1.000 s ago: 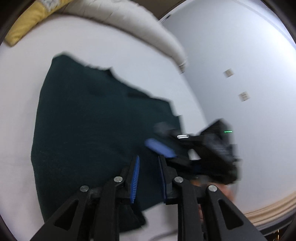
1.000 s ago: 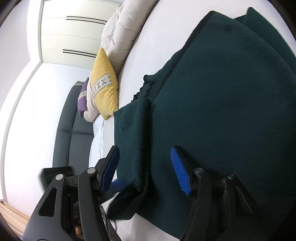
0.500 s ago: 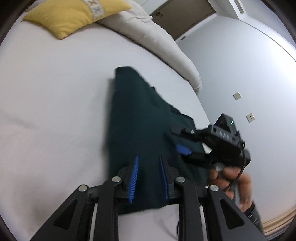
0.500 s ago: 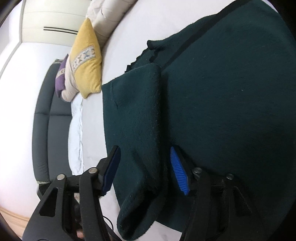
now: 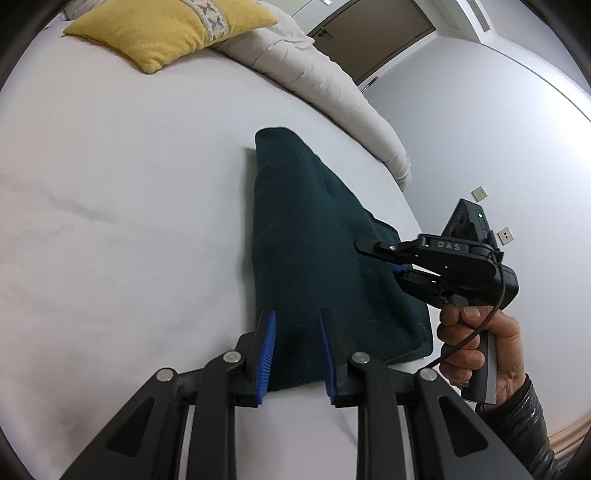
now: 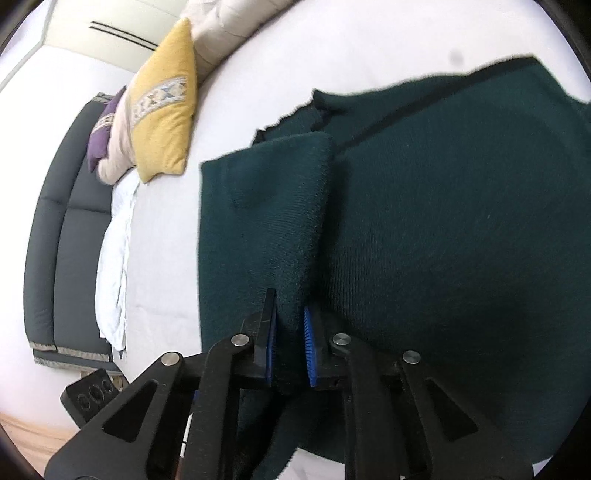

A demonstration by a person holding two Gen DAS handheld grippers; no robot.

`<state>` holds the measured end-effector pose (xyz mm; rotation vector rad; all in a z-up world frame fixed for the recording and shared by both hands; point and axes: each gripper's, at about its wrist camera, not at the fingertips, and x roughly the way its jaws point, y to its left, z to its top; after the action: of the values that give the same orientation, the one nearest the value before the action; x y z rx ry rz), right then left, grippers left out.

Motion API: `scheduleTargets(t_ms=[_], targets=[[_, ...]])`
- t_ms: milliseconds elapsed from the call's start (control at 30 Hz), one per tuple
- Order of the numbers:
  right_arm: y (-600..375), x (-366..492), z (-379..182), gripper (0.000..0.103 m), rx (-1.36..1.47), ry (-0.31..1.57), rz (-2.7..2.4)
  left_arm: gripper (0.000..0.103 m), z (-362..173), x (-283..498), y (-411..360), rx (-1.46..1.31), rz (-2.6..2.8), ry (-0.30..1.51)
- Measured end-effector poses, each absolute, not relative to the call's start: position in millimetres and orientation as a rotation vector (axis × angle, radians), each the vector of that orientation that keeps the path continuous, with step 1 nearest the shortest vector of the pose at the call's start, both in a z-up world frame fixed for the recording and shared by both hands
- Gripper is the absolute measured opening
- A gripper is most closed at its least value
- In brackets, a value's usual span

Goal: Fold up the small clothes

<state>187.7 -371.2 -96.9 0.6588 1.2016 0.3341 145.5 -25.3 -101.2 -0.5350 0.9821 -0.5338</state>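
Note:
A dark green knitted garment (image 5: 306, 251) lies on the white bed (image 5: 122, 221); one side panel is folded over its body (image 6: 266, 206). My left gripper (image 5: 295, 350) is shut on the near edge of the garment, fabric filling the gap between its blue pads. My right gripper (image 6: 290, 343) is shut on the edge of the folded panel. In the left wrist view the right gripper (image 5: 391, 258) grips the garment's right side, held by a hand (image 5: 480, 339).
A yellow cushion (image 5: 166, 29) and a beige duvet roll (image 5: 325, 81) lie at the far side of the bed. A dark grey sofa (image 6: 62, 229) with a purple cushion (image 6: 101, 133) stands beyond. A wall (image 5: 498, 129) runs on the right.
My right gripper has closed from wide open onto the folded panel's edge. The left gripper has pulled back and lowered, so more bed and the cushion show.

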Motion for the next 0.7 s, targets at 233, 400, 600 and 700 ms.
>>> scheduleTargets(t_ms=[233, 400, 600, 700], targets=[[-420, 171, -74, 0.010, 0.671, 1.135, 0.332, 0.030, -92, 149, -36, -0.491, -0.541, 0.976], [-471, 157, -61, 0.010, 0.693, 1.092, 0.299, 0.030, -87, 156, -56, -0.451, -0.563, 0.984], [-543, 135, -53, 0.010, 0.736, 1.025, 0.230, 0.035, -78, 167, -87, -0.371, -0.587, 0.980], [-574, 129, -54, 0.010, 0.753, 1.005, 0.205, 0.040, -65, 176, -111, -0.300, -0.606, 0.952]])
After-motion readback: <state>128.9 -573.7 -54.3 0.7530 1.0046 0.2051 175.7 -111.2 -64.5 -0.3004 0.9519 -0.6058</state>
